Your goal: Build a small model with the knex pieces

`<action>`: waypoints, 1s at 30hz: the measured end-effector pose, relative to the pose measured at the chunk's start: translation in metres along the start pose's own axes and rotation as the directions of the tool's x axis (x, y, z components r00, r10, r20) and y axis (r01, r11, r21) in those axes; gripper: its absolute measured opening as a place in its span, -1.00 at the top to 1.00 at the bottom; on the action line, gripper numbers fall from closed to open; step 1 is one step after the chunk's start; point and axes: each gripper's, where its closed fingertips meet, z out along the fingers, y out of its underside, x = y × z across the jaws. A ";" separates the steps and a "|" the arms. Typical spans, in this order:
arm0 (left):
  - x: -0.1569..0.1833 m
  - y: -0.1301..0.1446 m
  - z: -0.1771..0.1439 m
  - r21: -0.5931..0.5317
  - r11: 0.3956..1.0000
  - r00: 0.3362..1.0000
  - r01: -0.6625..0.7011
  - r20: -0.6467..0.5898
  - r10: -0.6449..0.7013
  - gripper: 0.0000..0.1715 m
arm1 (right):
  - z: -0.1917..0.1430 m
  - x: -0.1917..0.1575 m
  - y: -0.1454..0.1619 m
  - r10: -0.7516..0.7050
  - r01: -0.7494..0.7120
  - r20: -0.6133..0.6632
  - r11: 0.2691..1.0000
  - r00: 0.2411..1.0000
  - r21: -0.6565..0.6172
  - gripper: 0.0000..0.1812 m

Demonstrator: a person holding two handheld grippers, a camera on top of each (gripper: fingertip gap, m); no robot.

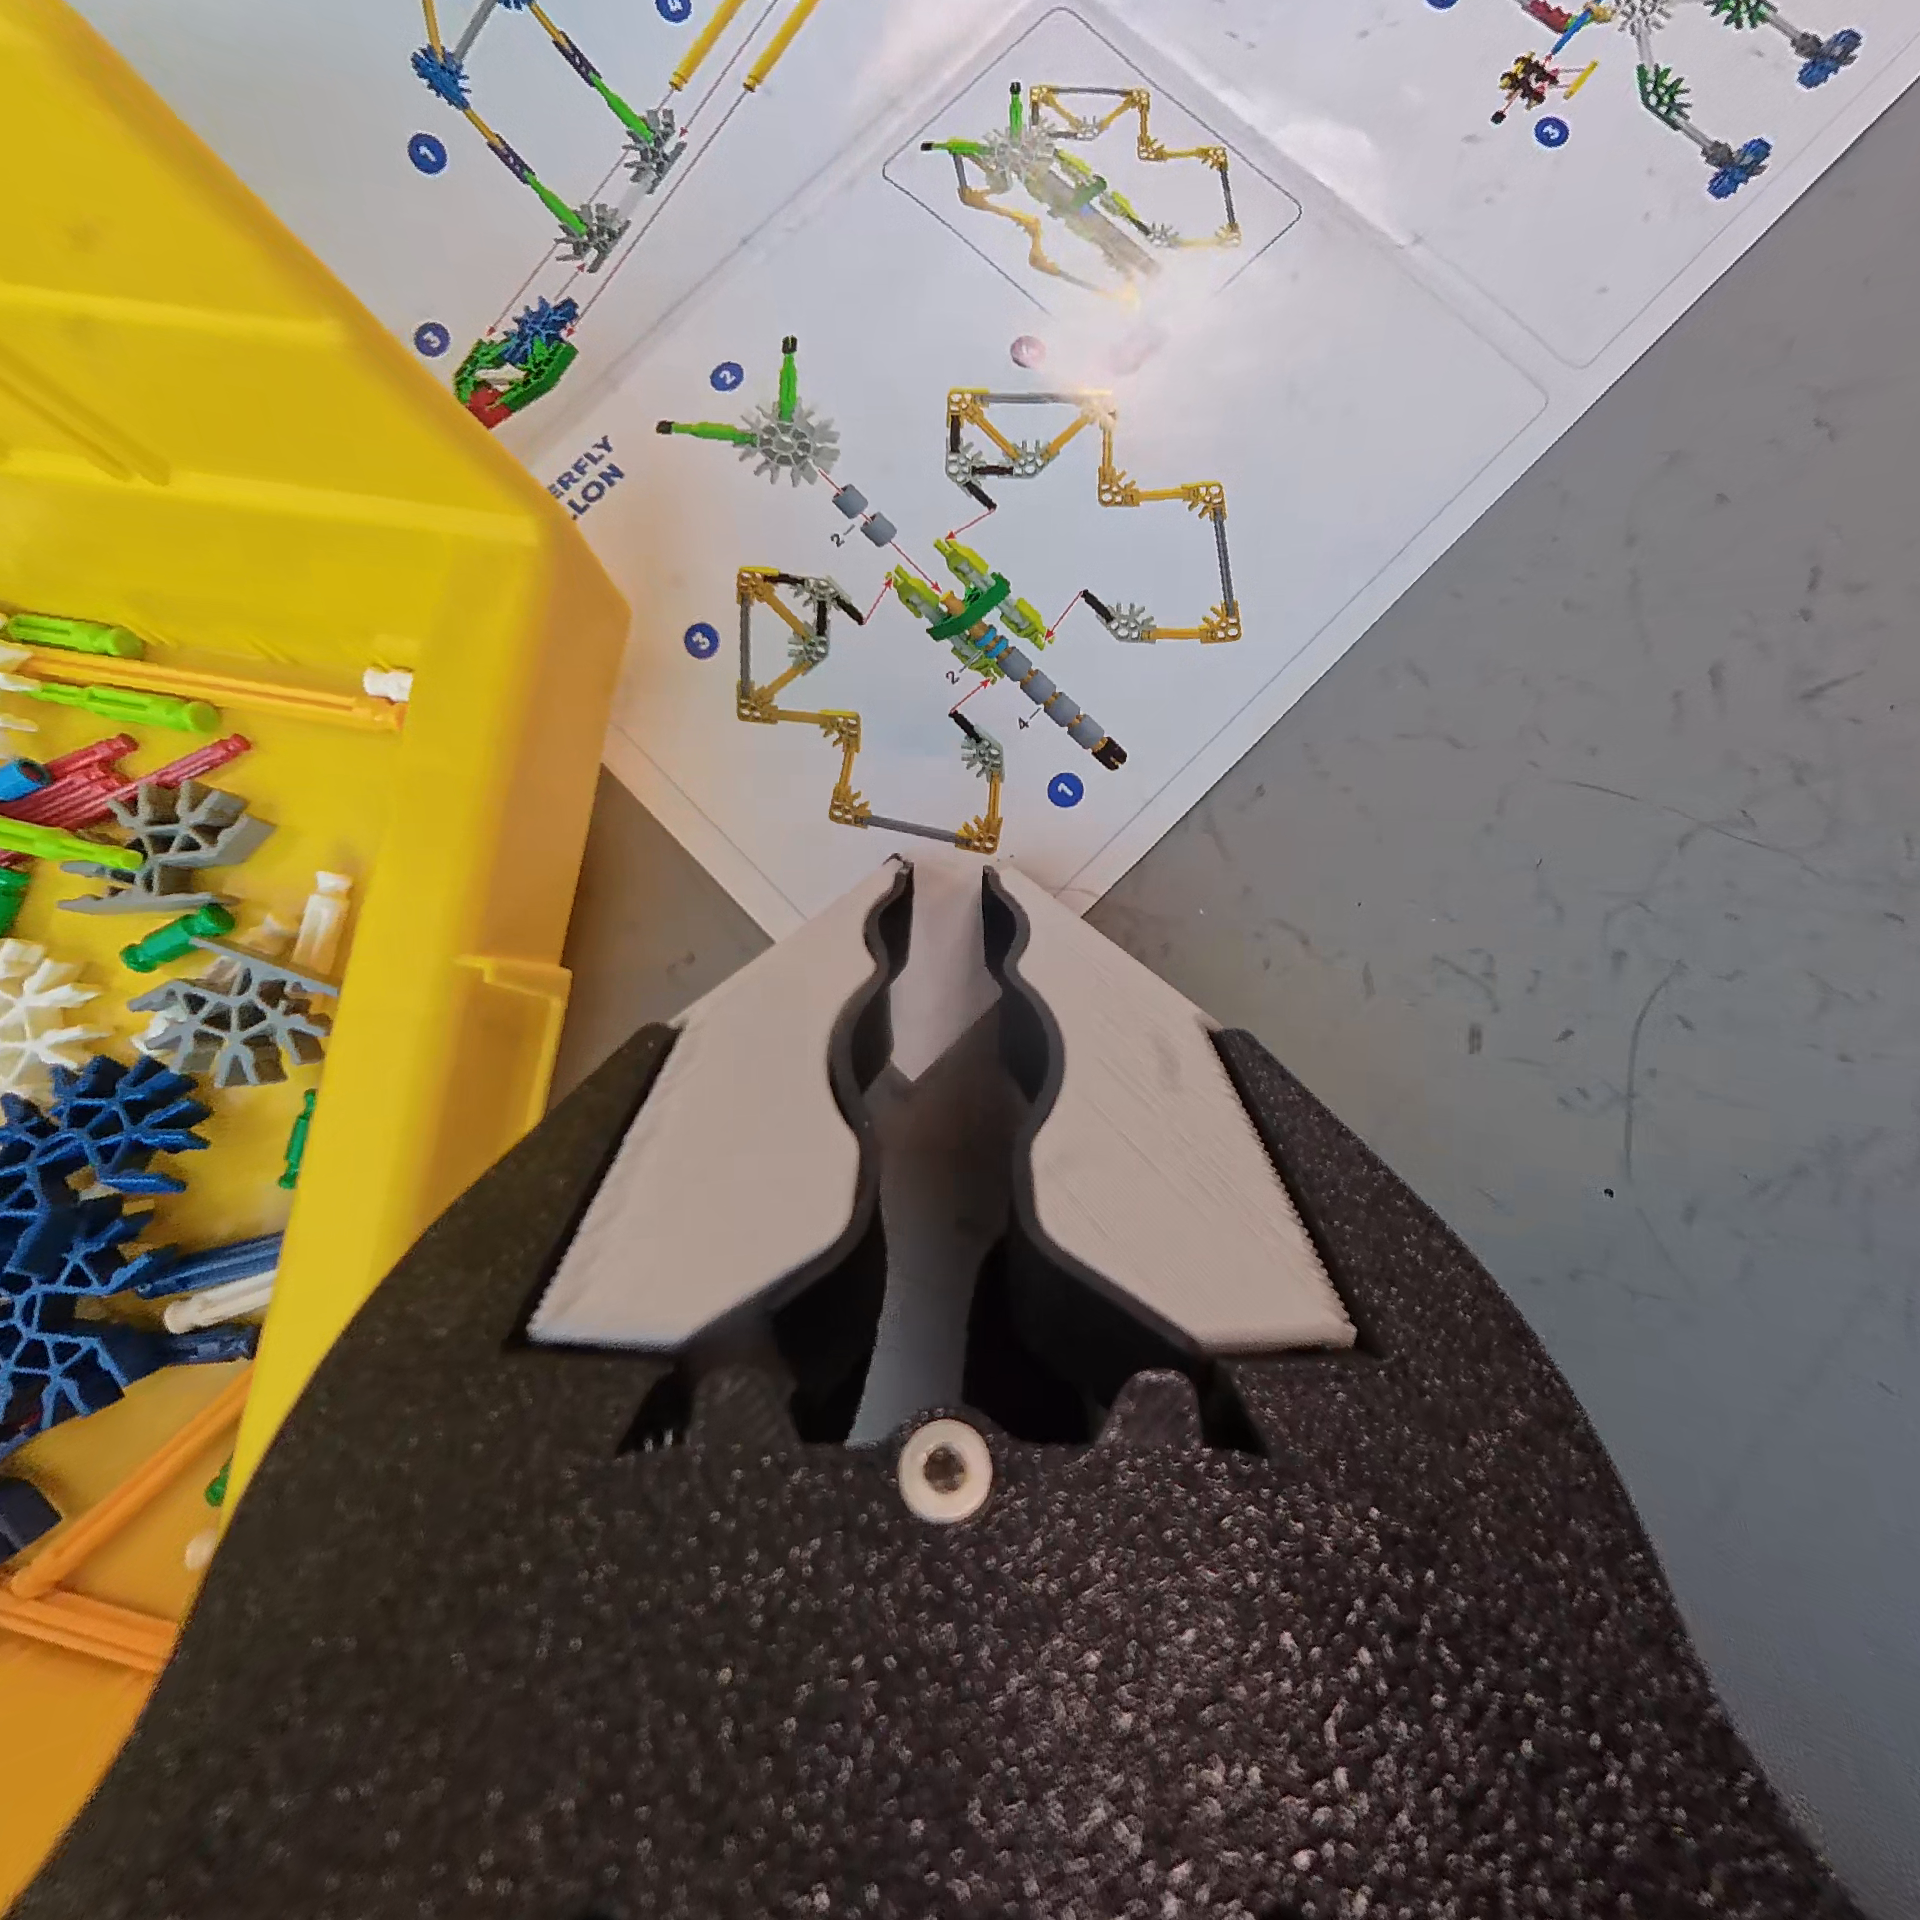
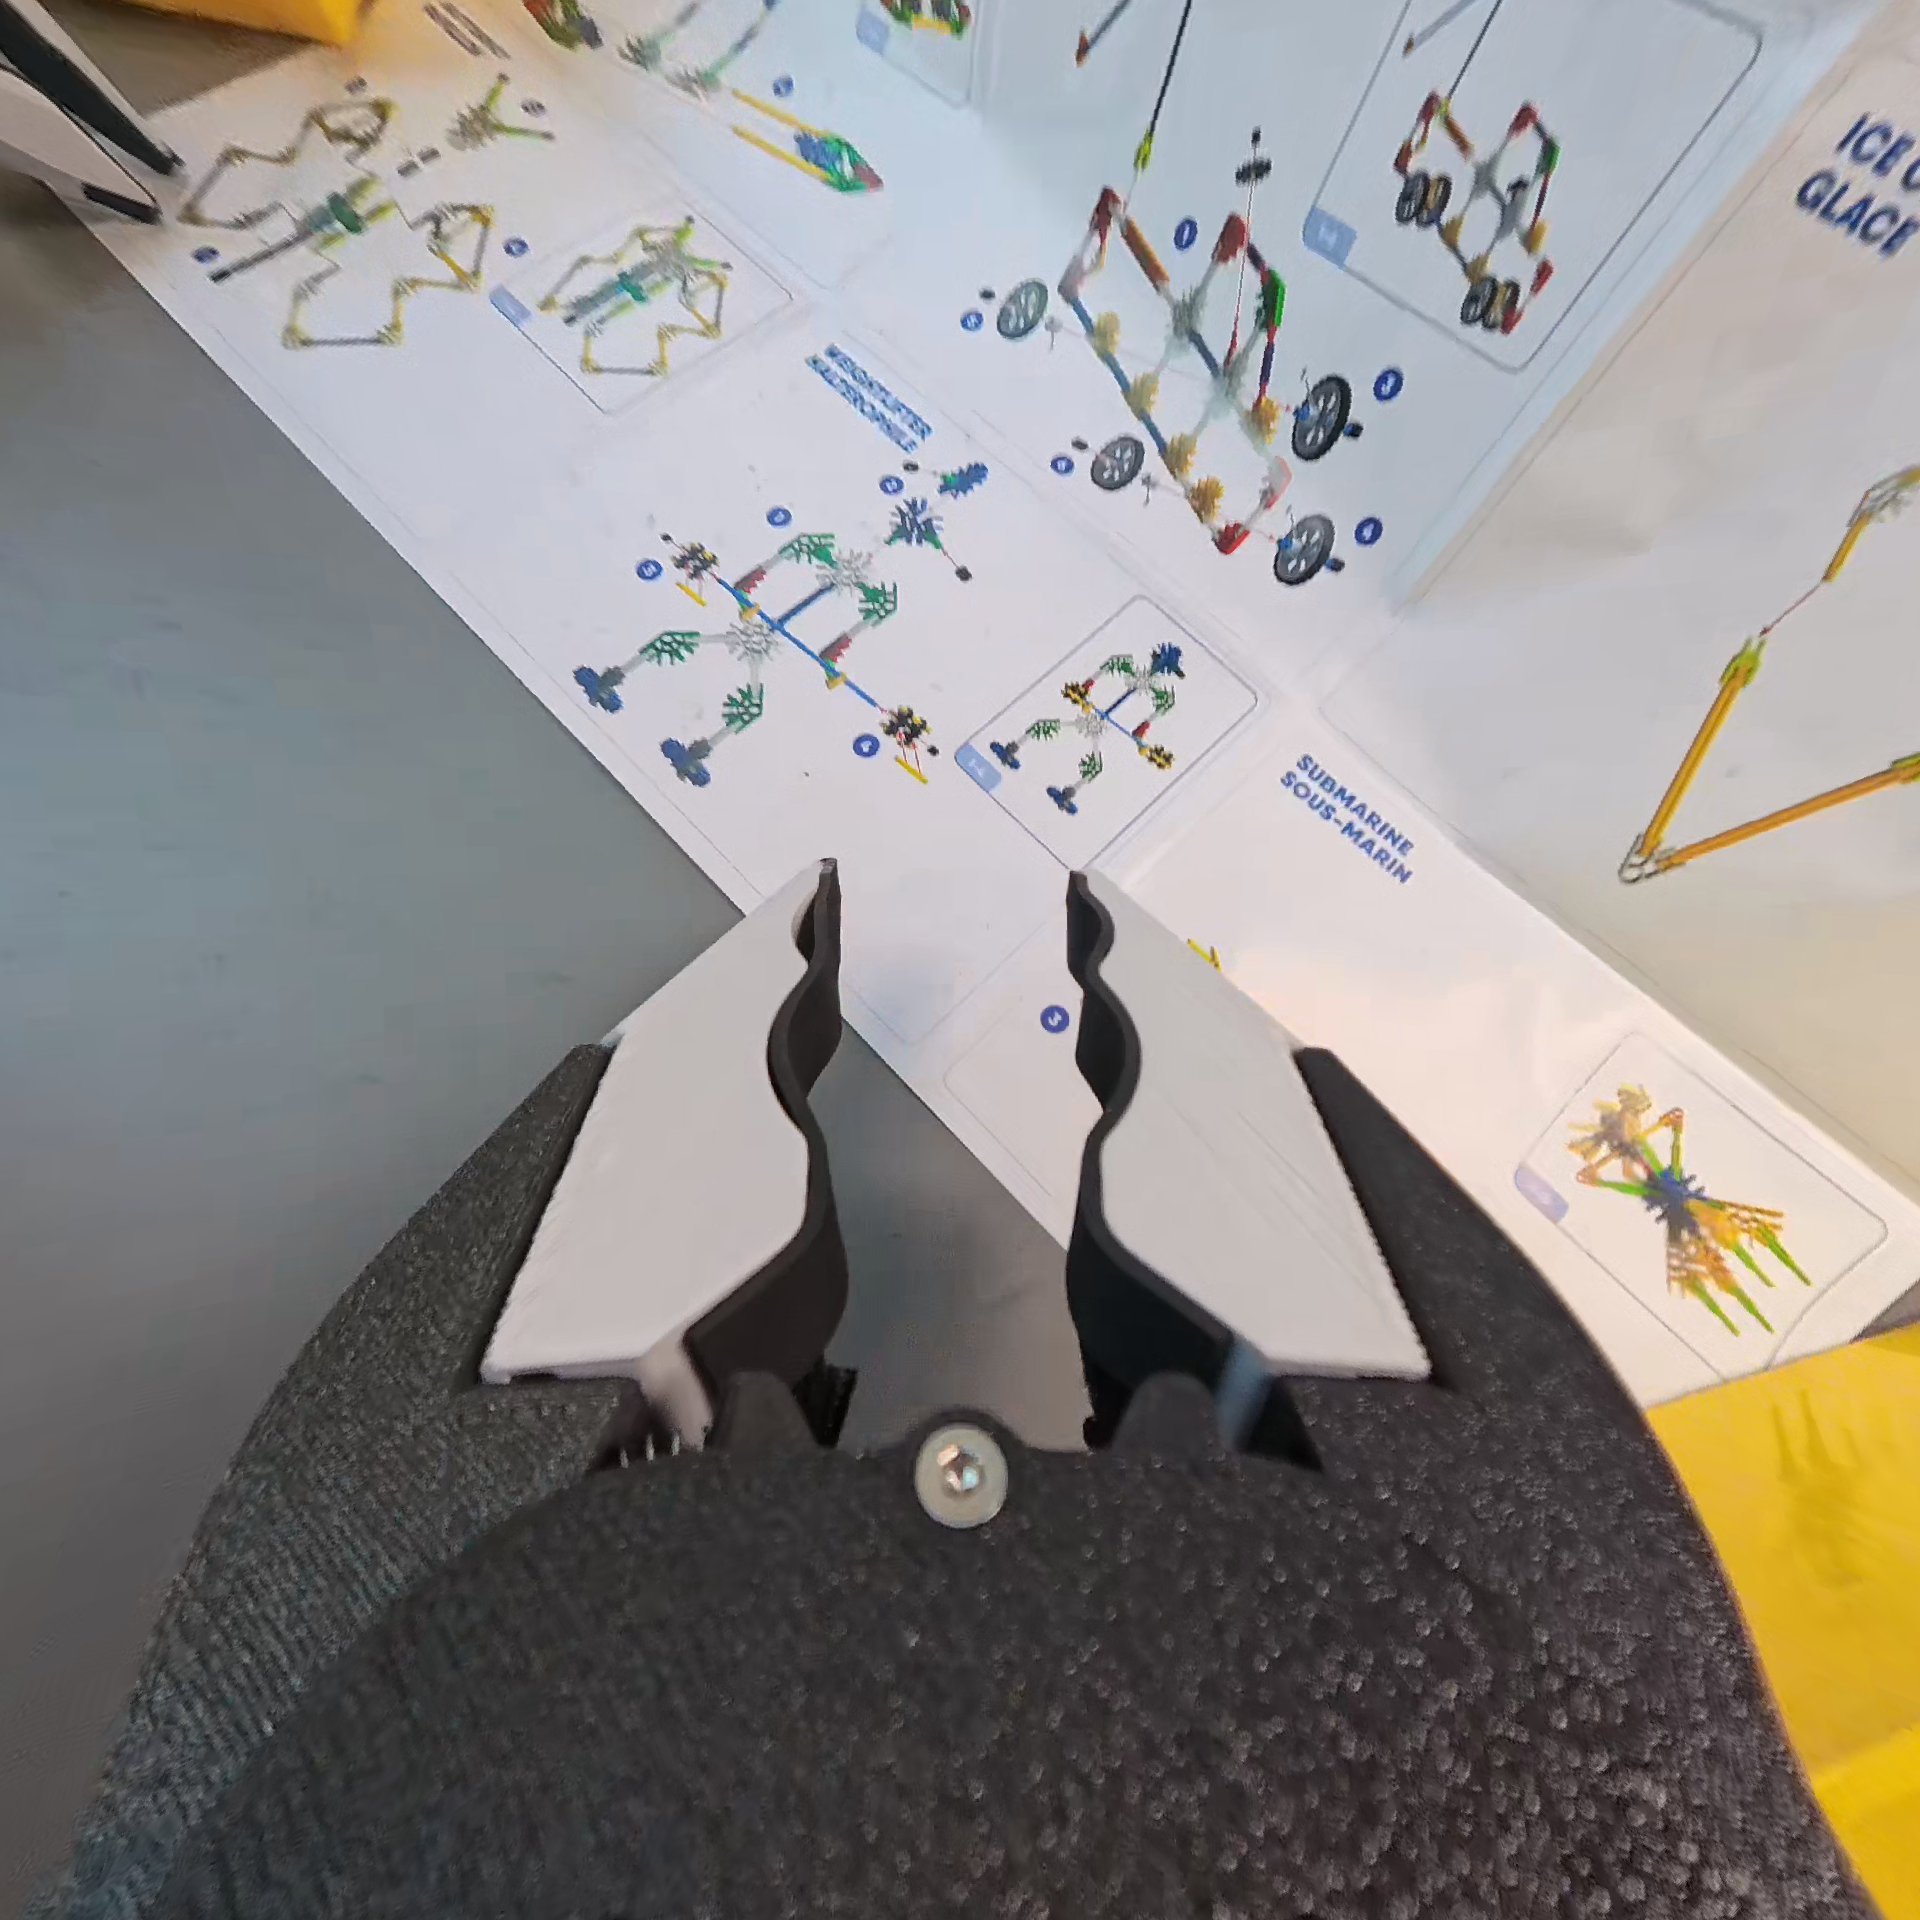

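My left gripper [image 1: 943,873] hovers over the corner of a white instruction sheet [image 1: 1299,520] with printed build diagrams. Its jaws stand a narrow gap apart and hold nothing. A yellow plastic bin [image 1: 260,416] sits just to its left, with loose building parts inside: blue snowflake connectors [image 1: 83,1195], grey connectors [image 1: 239,1023], red rods [image 1: 104,774] and green rods [image 1: 94,704]. My right gripper [image 2: 951,873] is open and empty over the near edge of the same sheet [image 2: 935,416]. The left gripper's fingers [image 2: 73,135] show at the top left of the right wrist view.
The sheet lies on a scuffed grey table [image 1: 1558,1039], also in the right wrist view [image 2: 260,727]. A yellow surface [image 2: 1808,1558] lies to the right of my right gripper. Another yellow edge [image 2: 322,16] shows at the top left. The grippers' ends are close to 35 centimeters from one another.
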 end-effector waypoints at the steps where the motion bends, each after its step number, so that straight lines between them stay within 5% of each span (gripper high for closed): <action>1: -0.001 0.000 0.000 0.002 1.000 1.000 -0.013 0.012 0.013 0.82 | -0.005 -0.001 -0.009 -0.014 0.014 -0.008 0.999 1.000 0.045 0.54; 6: -0.017 -0.013 -0.009 0.063 0.990 0.980 -0.129 0.163 0.117 0.81 | -0.042 -0.004 -0.051 -0.030 0.047 -0.065 0.959 0.997 0.278 0.55; 13: -0.003 -0.062 -0.034 0.357 0.932 0.983 -0.066 0.182 0.000 0.78 | -0.062 -0.002 -0.038 0.060 0.005 -0.139 0.903 0.988 0.430 0.59; 16: 0.012 -0.105 -0.080 0.671 0.729 0.982 0.139 0.003 -0.190 0.78 | -0.077 0.002 -0.044 0.054 0.066 -0.216 0.857 0.975 0.511 0.58; 19: 0.023 -0.119 -0.108 0.780 0.584 0.965 0.223 -0.091 -0.248 0.70 | -0.089 0.008 -0.052 0.046 0.128 -0.292 0.826 0.955 0.549 0.53; 30: 0.026 -0.094 -0.065 0.690 0.704 0.978 0.167 -0.025 -0.208 0.28 | -0.131 0.046 -0.052 0.170 0.145 -0.421 0.773 0.891 0.618 0.36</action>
